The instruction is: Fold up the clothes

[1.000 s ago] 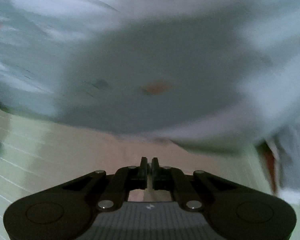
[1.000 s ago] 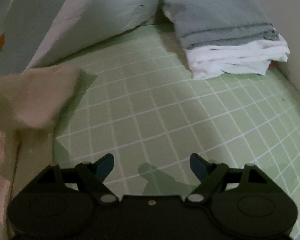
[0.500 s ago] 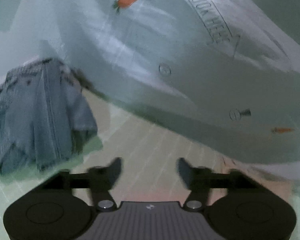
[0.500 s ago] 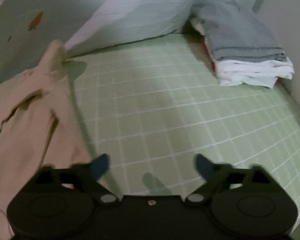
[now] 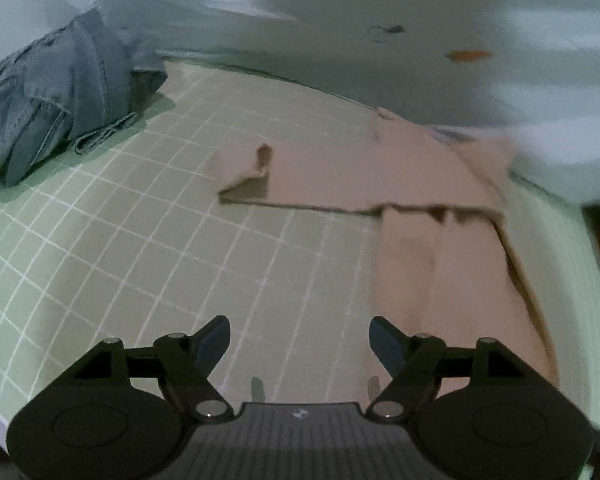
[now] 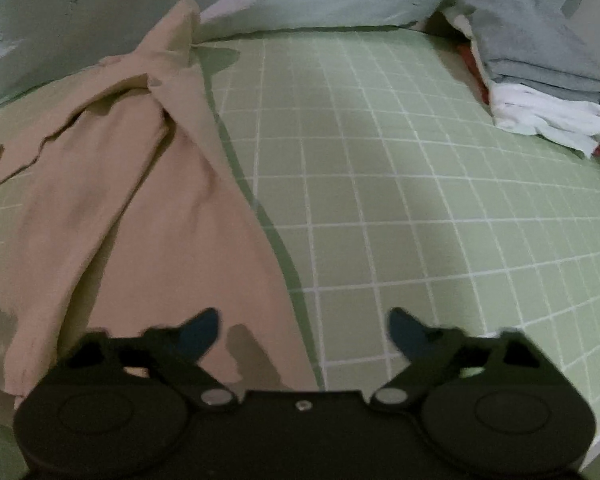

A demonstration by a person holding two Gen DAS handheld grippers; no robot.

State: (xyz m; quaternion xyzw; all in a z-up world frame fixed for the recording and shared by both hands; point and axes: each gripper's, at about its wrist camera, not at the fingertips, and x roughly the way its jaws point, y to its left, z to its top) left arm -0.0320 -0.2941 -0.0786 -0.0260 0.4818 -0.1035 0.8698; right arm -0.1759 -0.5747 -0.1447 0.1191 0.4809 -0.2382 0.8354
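Green checked sheet (image 6: 420,184) under spread left tongs (image 5: 300,332) and right tongs (image 6: 302,326), rumpled beige garment (image 6: 148,208), perhaps trousers, between them.

Your left gripper (image 5: 300,340) hangs with its jaws spread wide over the green checked sheet (image 5: 148,240), holding nothing. The beige garment (image 5: 420,208) lies ahead to the right, and crumpled jeans (image 5: 56,96) sit far left.

Beige garment (image 6: 148,208) — soft matt cloth, creased. Checked sheet (image 6: 380,200) — smooth matt fabric. Jeans (image 5: 52,96): coarse faded denim. Left gripper (image 5: 300,344) and right gripper (image 6: 302,332): matt black plastic.
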